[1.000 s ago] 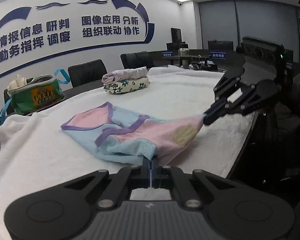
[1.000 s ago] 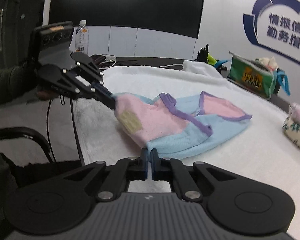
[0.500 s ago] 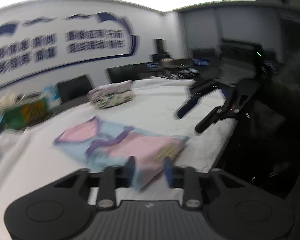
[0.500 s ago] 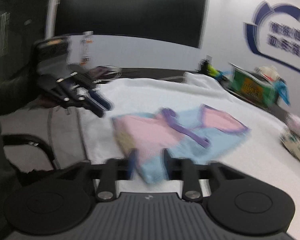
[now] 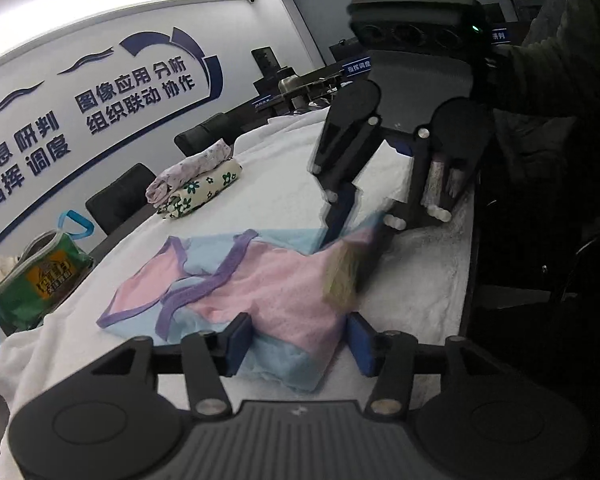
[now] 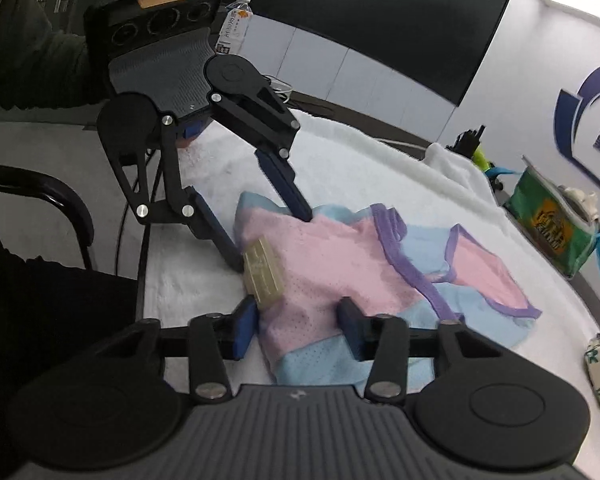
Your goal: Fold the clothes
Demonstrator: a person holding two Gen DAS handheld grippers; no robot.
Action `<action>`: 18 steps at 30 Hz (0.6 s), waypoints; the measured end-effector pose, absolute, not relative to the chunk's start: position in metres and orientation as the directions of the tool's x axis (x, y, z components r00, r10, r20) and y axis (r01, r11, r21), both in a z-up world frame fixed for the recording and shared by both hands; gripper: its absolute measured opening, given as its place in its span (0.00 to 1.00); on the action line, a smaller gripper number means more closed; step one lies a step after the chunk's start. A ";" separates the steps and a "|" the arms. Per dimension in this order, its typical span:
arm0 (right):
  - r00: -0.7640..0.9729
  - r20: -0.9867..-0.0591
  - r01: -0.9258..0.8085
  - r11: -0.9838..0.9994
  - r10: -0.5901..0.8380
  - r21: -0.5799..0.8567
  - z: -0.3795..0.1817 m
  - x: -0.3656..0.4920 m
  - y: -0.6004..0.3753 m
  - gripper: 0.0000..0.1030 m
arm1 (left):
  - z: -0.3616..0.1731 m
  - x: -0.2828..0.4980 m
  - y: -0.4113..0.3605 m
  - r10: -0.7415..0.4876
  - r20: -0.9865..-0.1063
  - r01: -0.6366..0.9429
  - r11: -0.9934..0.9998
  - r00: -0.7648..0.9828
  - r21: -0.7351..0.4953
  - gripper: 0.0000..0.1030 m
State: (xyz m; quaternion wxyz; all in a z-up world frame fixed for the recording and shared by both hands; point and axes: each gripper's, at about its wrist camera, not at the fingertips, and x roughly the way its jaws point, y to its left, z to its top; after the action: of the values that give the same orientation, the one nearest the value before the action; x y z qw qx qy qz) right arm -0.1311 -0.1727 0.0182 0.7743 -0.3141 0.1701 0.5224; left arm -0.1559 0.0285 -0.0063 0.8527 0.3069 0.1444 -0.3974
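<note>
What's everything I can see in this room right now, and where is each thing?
Garment: one, pink and light blue with purple trim, on the towel near its edge.
Towel: one, white, covering the table.
Folded clothes: two, floral, stacked farther back.
Bag: one, green, far corner.
Water bottle: one, clear, behind the table.
Chairs: black, along the wall.
Left gripper: black, fingers opening, straddling the garment.
Right gripper: black, fingers closing around the garment.

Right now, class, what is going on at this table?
A person is folding clothes with two handheld grippers. A pink and blue garment lies on the white towel-covered table. The left gripper is opening and the right gripper is closing, each straddling a near edge of the garment without pinching it. Two folded pieces sit stacked farther back.
</note>
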 end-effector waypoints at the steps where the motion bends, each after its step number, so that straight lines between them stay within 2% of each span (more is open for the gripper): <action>1: 0.383 -0.592 -0.922 0.258 0.709 -0.289 0.020 -0.128 -0.172 0.08 | -0.006 -0.154 0.029 -0.592 -0.486 0.766 0.499 0.643 0.407 0.50; 5: 0.308 -0.550 -0.948 0.299 0.776 -0.109 0.044 -0.101 -0.191 0.08 | -0.006 -0.142 0.022 -0.550 -0.497 0.741 0.527 0.671 0.415 0.57; 7: 0.300 -0.527 -0.947 0.316 0.795 -0.063 0.054 -0.091 -0.200 0.08 | -0.003 -0.136 0.017 -0.530 -0.500 0.727 0.543 0.685 0.420 0.56; 9: 0.281 -0.516 -0.948 0.318 0.809 -0.018 0.061 -0.082 -0.205 0.08 | 0.002 -0.126 0.015 -0.508 -0.502 0.709 0.579 0.700 0.403 0.46; 11: 0.251 -0.514 -0.953 0.302 0.820 0.017 0.064 -0.078 -0.208 0.08 | 0.009 -0.111 0.018 -0.495 -0.516 0.697 0.632 0.699 0.338 0.14; 13: 0.248 -0.520 -0.956 0.292 0.817 0.003 0.064 -0.080 -0.206 0.10 | 0.016 -0.098 0.023 -0.499 -0.534 0.696 0.666 0.683 0.269 0.10; 15: 0.308 -0.511 -0.945 0.322 0.803 -0.064 0.059 -0.088 -0.204 0.29 | 0.020 -0.091 0.026 -0.502 -0.540 0.694 0.680 0.676 0.236 0.08; 16: 0.349 -0.502 -0.933 0.345 0.791 -0.106 0.055 -0.093 -0.202 0.60 | 0.022 -0.089 0.028 -0.502 -0.544 0.693 0.686 0.672 0.223 0.07; 17: 0.403 -0.495 -0.914 0.366 0.770 -0.175 0.050 -0.102 -0.199 0.73 | 0.022 -0.088 0.031 -0.503 -0.547 0.692 0.691 0.669 0.209 0.07; 18: 0.454 -0.484 -0.891 0.384 0.748 -0.242 0.044 -0.111 -0.195 0.73 | 0.022 -0.088 0.032 -0.503 -0.551 0.691 0.695 0.666 0.199 0.07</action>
State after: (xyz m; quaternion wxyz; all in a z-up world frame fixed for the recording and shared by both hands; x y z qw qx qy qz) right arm -0.1110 -0.1954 0.0442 0.8183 -0.2394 0.1492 0.5008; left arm -0.0878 0.0318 0.0224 0.8904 0.2001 0.2338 -0.3353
